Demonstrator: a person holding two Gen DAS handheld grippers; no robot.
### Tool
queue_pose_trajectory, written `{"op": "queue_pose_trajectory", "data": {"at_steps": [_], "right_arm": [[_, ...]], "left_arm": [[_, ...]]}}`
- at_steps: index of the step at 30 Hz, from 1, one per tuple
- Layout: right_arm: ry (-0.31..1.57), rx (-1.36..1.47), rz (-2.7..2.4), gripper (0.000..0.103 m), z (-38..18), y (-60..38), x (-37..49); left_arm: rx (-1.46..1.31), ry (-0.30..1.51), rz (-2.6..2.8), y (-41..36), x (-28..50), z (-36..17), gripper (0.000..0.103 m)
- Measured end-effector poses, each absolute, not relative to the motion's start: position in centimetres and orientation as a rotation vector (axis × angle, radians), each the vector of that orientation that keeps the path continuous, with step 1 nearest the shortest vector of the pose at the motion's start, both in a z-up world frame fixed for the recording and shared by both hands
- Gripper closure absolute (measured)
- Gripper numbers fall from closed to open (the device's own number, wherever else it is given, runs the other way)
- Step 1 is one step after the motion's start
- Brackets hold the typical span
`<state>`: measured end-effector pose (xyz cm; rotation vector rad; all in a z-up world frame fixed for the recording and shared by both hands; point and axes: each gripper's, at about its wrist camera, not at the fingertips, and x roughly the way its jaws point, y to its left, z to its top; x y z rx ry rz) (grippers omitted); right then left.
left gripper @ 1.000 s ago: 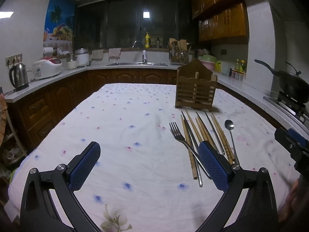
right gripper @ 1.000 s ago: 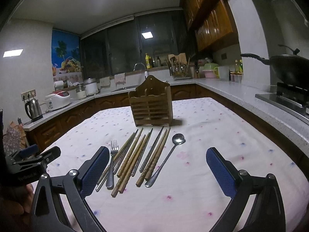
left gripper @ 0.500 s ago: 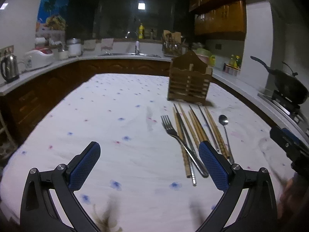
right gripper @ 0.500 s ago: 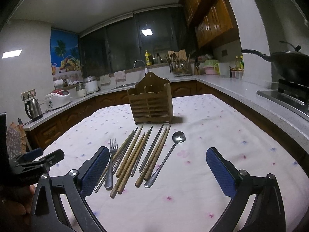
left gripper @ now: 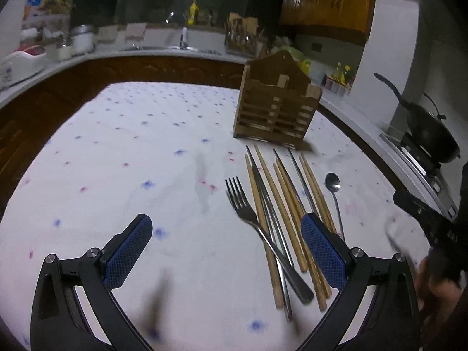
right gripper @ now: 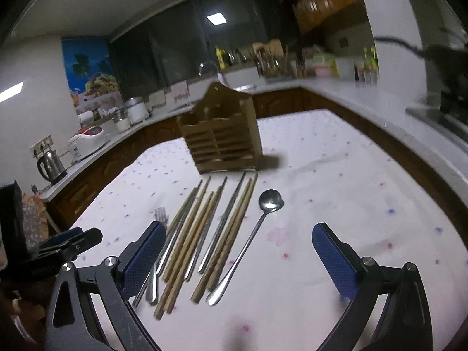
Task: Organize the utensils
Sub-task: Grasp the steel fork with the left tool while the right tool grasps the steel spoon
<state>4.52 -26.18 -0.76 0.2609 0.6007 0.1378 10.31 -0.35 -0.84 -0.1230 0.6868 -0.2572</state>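
A wooden slatted utensil holder [left gripper: 276,111] [right gripper: 223,137] stands upright on the flowered tablecloth. In front of it lie several wooden and metal chopsticks [left gripper: 280,204] [right gripper: 210,225], a fork [left gripper: 248,219] [right gripper: 160,216] on their left and a spoon [left gripper: 335,193] [right gripper: 257,228] on their right. My left gripper [left gripper: 226,254] is open and empty, above the cloth left of the fork, its right finger over the chopsticks. My right gripper [right gripper: 242,259] is open and empty, above the near ends of the chopsticks and spoon.
The table [left gripper: 131,152] [right gripper: 336,175] is covered by a white cloth. Counters run around it, with a kettle [right gripper: 51,163], rice cooker [right gripper: 87,140], sink [left gripper: 175,46] and a black wok [left gripper: 430,128] on the stove at the right. The right gripper [left gripper: 430,222] shows in the left view.
Both grippers have tilted down and moved closer to the utensils. Both stay open. The utensils and holder have not moved.
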Motion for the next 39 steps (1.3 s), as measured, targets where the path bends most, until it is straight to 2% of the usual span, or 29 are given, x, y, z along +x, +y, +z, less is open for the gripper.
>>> {"op": "queue_pose_trajectory", "data": {"at_steps": [3,9,15,18,20,22,23,24,25,26,28,39], "right_arm": [[0.639,0.268,0.133,0.002,-0.6,-27.3,6.9],[0.741,0.287,0.182,0.003,-1.7,-28.7,11.3],[0.839,0.306,0.222,0.019,-4.0,-29.4,15.3],[0.891,0.323,0.22,0.033,-5.4,-29.9,17.0],[0.916,0.331,0.231,0.043,-6.0,-29.9,17.7],[0.944,0.338,0.247,0.06,-6.7,-29.7,18.2],[0.932,0.331,0.243,0.062,-6.7,-29.7,18.1],[0.928,0.321,0.241,0.069,-6.8,-29.6,18.1],[0.934,0.316,0.233,0.088,-6.9,-29.7,18.1],[0.937,0.327,0.232,0.097,-7.0,-29.8,18.1],[0.925,0.36,0.241,0.1,-6.6,-30.2,17.8],[0.783,0.295,0.211,0.101,-1.8,-29.7,14.0]], "left_arm": [[-0.11,0.717,-0.301,-0.7,12.5,-0.9,0.001],[-0.058,0.796,-0.366,-1.9,16.8,-2.0,0.012],[-0.048,0.88,-0.414,-2.5,19.8,-3.8,0.023],[-0.057,0.917,-0.457,-3.0,20.8,-4.6,0.034],[-0.056,0.933,-0.476,-3.4,21.0,-5.0,0.049],[-0.036,0.934,-0.482,-3.8,20.9,-5.3,0.057],[-0.029,0.932,-0.491,-4.0,20.9,-5.2,0.061],[-0.033,0.94,-0.508,-4.0,20.9,-5.3,0.077],[-0.035,0.95,-0.517,-4.0,21.0,-5.5,0.09],[-0.035,0.954,-0.52,-4.0,21.0,-5.5,0.094],[-0.03,0.941,-0.521,-3.9,20.7,-5.2,0.099],[-0.07,0.837,-0.469,-2.0,17.6,-1.6,0.1]]}}
